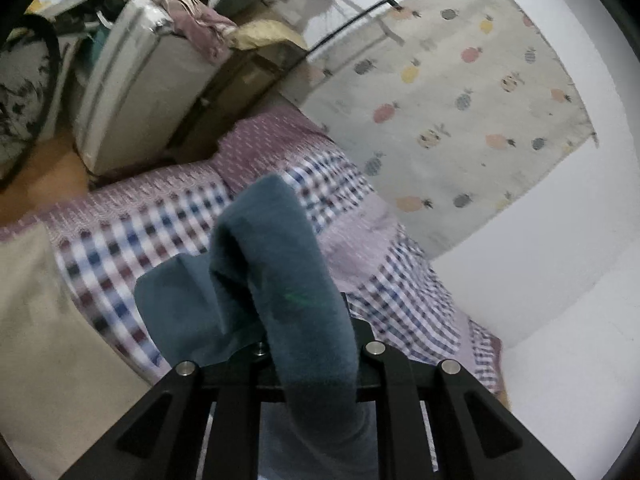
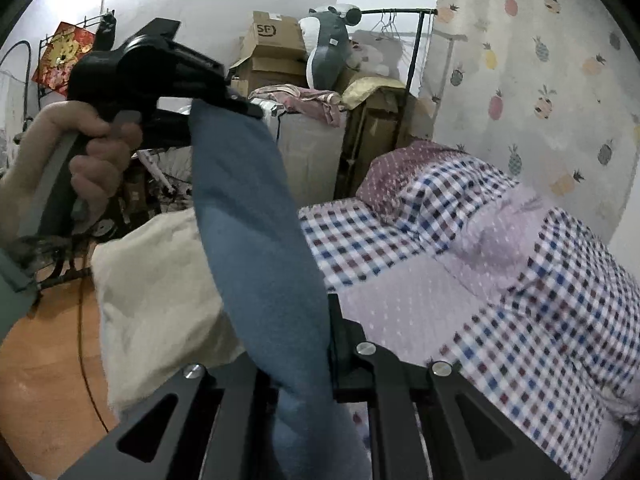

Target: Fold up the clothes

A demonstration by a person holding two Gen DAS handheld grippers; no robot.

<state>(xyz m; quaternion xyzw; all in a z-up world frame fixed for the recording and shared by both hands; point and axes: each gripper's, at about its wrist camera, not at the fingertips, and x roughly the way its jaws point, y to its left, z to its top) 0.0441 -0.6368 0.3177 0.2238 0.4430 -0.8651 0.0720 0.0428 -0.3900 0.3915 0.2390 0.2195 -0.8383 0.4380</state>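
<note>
I hold the blue cloth (image 2: 248, 216) in the air above the bed (image 2: 460, 280), my left gripper (image 2: 208, 100) and right gripper (image 2: 304, 360) each clamped on an end. Next, I judge, lay it flat and fold.

A teal-blue fleece garment (image 2: 256, 240) is held off the bed, stretched as a twisted band from upper left to lower centre of the right wrist frame. In the left wrist view, the same garment (image 1: 280, 264) is bunched and draped at lower centre, with a flap hanging leftward.
</note>
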